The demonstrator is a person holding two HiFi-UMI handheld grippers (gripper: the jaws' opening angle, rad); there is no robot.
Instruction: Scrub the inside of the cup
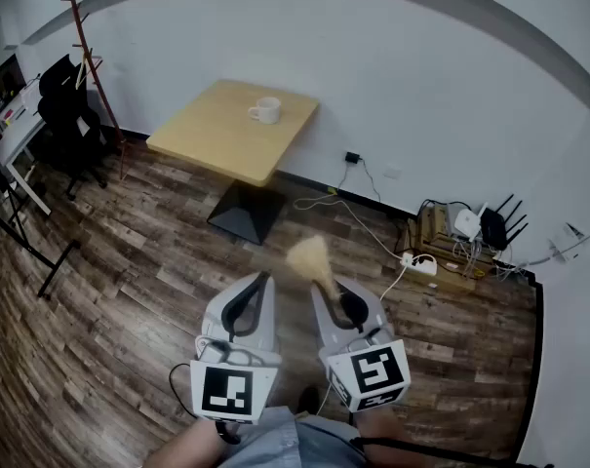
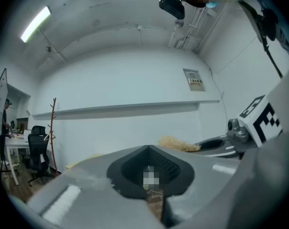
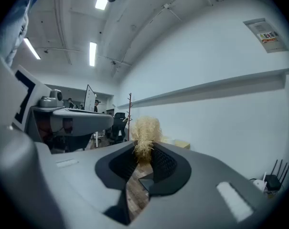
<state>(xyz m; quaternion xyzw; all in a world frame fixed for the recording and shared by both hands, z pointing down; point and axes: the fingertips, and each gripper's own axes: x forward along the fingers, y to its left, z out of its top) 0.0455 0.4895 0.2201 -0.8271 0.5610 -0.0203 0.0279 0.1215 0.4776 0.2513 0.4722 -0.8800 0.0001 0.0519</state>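
A white cup (image 1: 265, 111) stands on a light wooden table (image 1: 212, 130) far ahead, near the wall. Both grippers are held low over the wooden floor, well short of the table. My right gripper (image 1: 320, 285) is shut on a straw-coloured fibre scrubber (image 1: 309, 257), whose tuft sticks up past the jaw tips (image 3: 145, 133). Beside it, my left gripper (image 1: 264, 281) is shut with nothing in it (image 2: 149, 150). The scrubber (image 2: 177, 143) also shows at the right in the left gripper view. The cup appears only in the head view.
The table rests on a black pedestal base (image 1: 246, 212). A red coat stand (image 1: 88, 61), a black office chair (image 1: 68, 115) and a desk stand at the left. Cables, a power strip and a crate with routers (image 1: 455, 234) lie along the right wall.
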